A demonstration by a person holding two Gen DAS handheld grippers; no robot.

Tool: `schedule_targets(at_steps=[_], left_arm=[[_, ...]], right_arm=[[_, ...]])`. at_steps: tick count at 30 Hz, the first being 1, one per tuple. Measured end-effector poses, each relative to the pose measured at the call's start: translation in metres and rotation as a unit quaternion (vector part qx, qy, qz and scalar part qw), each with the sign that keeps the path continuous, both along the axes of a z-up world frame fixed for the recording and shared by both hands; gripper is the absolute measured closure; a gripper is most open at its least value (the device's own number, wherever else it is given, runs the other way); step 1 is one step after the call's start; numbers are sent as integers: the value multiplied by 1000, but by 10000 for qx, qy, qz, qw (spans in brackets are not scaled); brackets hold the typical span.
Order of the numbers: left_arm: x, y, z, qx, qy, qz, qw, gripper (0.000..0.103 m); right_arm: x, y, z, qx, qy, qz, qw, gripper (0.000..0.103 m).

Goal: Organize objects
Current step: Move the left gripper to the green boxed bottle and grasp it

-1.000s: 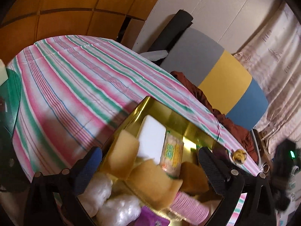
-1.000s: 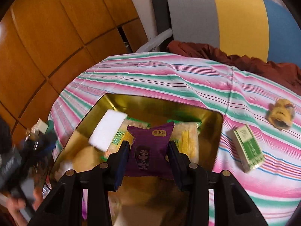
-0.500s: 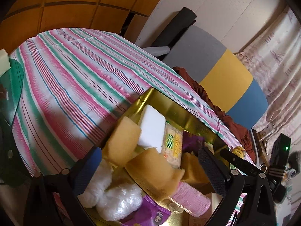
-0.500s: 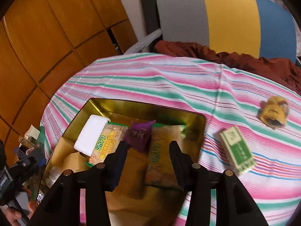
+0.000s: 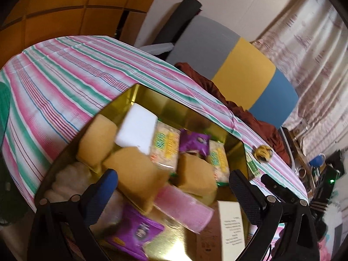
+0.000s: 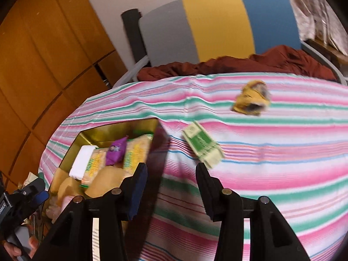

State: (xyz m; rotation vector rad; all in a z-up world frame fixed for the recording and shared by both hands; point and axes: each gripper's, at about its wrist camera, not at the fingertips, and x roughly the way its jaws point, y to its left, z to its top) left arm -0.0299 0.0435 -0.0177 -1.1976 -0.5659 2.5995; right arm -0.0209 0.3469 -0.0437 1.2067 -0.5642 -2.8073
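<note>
A gold tin (image 5: 152, 93) on the striped tablecloth holds tan sponge-like blocks (image 5: 134, 171), a white block (image 5: 137, 132), snack packets (image 5: 165, 148) and a purple packet (image 5: 193, 141). My left gripper (image 5: 173, 182) hangs open above the tin's near part with nothing between its fingers. My right gripper (image 6: 170, 171) is open and empty over the cloth, just right of the tin (image 6: 121, 128). The purple packet (image 6: 116, 152) lies inside the tin. Just beyond the right finger lies a green carton (image 6: 202, 146). A crumpled yellow wrapper (image 6: 252, 97) lies further back.
A chair with a grey, yellow and blue back (image 6: 217, 24) stands behind the table with a rust-red cloth (image 6: 239, 65) on its seat. Wooden panels (image 6: 43, 54) fill the left. A pink wrapped pack (image 5: 184, 208) and a printed card (image 5: 231, 224) lie near the tin's front.
My right gripper let go of the purple packet, which now lies in the tin, and swung right toward the green carton. The left gripper shifted, showing more of the tin.
</note>
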Motion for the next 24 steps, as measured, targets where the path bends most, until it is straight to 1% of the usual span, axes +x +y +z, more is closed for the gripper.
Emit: schedule_targets(at_steps=[4,7,11,13,18,21,24], left_arm=[[7,15,5,-59,51,-208,9998,0],[12,31,8,-93,65,-401,9991,0],[17,57,13,-114,67,-703,9974,0],[19,77,18,-110,73,-946,9954,0],[16,123,23,-15,-92,-1417,9899,0],[12,153,25,13,-143,-1578,9874,0],[5,182,24,-120,-119,-1592,9871,0]], right_arm=[[12,15,-10,155,-43,-254,9995,56],[21,25,-14,430,-44,-484,9979,56],[34,41,-13,907,122,-809,9925,56],[37,47,-13,1164,135,-905,9890,56],[45,69,-17,1676,75,-1095,9797,56],[50,81,-19,1854,51,-1241,9748,56],[55,94,-23,2016,51,-1431,9690,56]])
